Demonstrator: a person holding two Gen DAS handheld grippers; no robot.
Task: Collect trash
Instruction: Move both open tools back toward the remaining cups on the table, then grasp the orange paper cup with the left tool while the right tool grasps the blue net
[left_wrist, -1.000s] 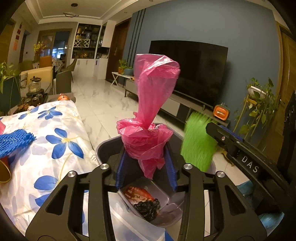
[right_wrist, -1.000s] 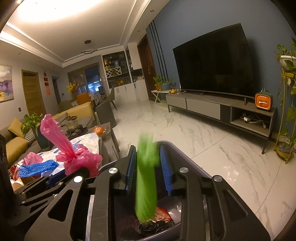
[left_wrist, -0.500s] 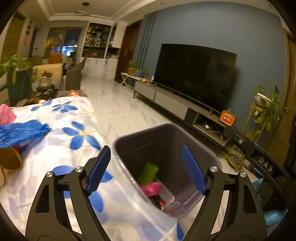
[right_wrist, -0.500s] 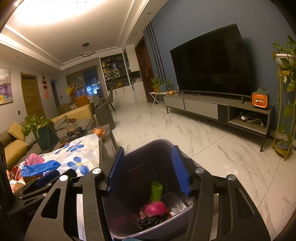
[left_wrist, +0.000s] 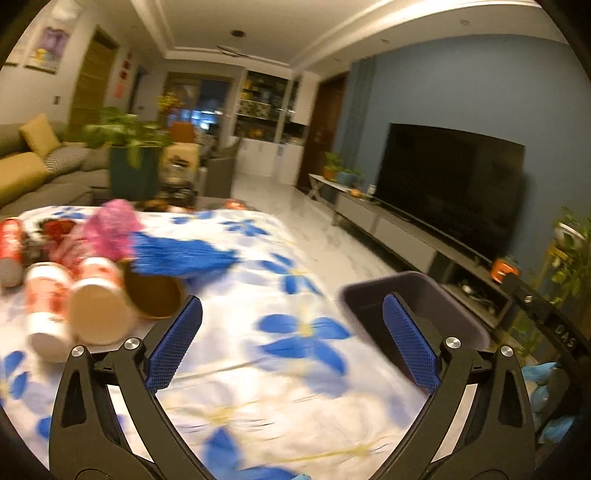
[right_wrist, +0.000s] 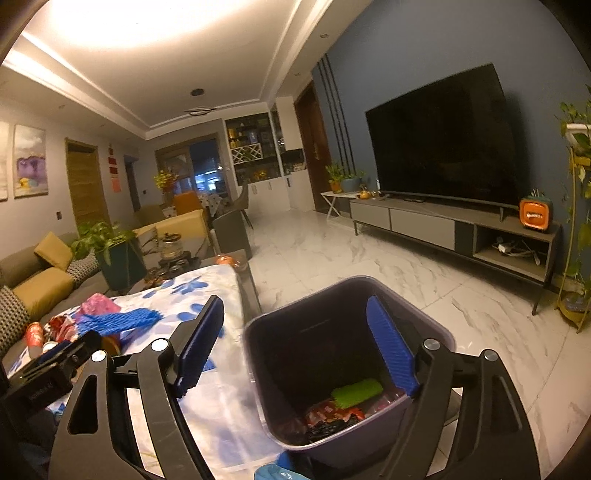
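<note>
Trash left on the table, the blue foam net (left_wrist: 181, 254) lying lengthwise among cups (left_wrist: 96, 306), sits ahead-left of the left hand-held gripper (left_wrist: 291, 343), nearer than the right hand-held gripper (right_wrist: 295, 350) over the bin (right_wrist: 258, 332); both gape empty.

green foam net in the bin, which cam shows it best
The right wrist view. It looks down into the dark bin, where the green foam net lies sharp on the other trash at the bottom. The left wrist view is motion-blurred and catches only the bin's rim; its contents, the net included, are hidden.
</note>
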